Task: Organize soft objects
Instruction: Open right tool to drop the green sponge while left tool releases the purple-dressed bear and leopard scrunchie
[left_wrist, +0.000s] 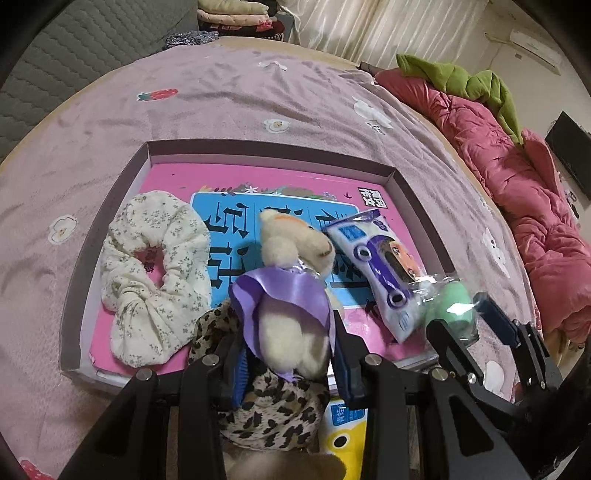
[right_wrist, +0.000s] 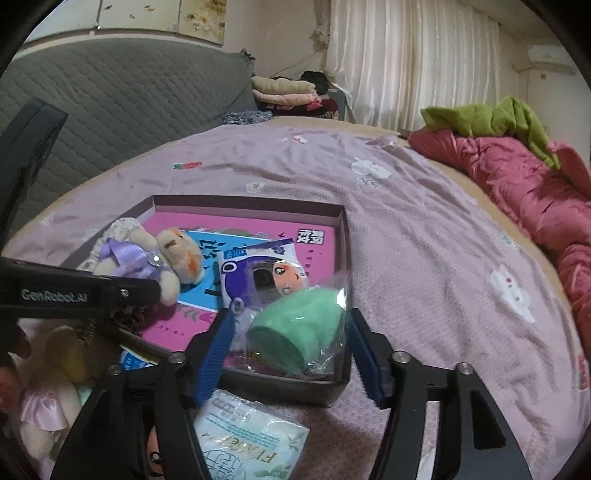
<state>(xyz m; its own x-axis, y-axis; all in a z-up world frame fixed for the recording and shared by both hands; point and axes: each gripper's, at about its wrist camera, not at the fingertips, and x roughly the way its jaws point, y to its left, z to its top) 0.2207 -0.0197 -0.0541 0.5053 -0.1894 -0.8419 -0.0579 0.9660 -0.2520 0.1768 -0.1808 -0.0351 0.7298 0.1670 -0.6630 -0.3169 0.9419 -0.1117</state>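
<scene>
A shallow box (left_wrist: 266, 148) with a pink bottom lies on the bed. In it are a floral cream scrunchie (left_wrist: 155, 273) and a blue-and-white tissue pack (left_wrist: 373, 266). My left gripper (left_wrist: 291, 354) is shut on a cream teddy bear in a purple dress (left_wrist: 295, 288), held over the box; the bear also shows in the right wrist view (right_wrist: 155, 258). My right gripper (right_wrist: 291, 343) is open around a green sponge in a clear bag (right_wrist: 299, 328) at the box's near right corner; I cannot tell if the pads touch it. A leopard scrunchie (left_wrist: 273, 413) lies under my left gripper.
The bed has a mauve sheet (left_wrist: 258, 92). A red quilt (left_wrist: 517, 177) and green cloth (left_wrist: 465, 81) lie at the right. A wipes pack (right_wrist: 251, 443) and another plush toy (right_wrist: 51, 406) lie in front of the box. Folded clothes (right_wrist: 284, 92) are at the back.
</scene>
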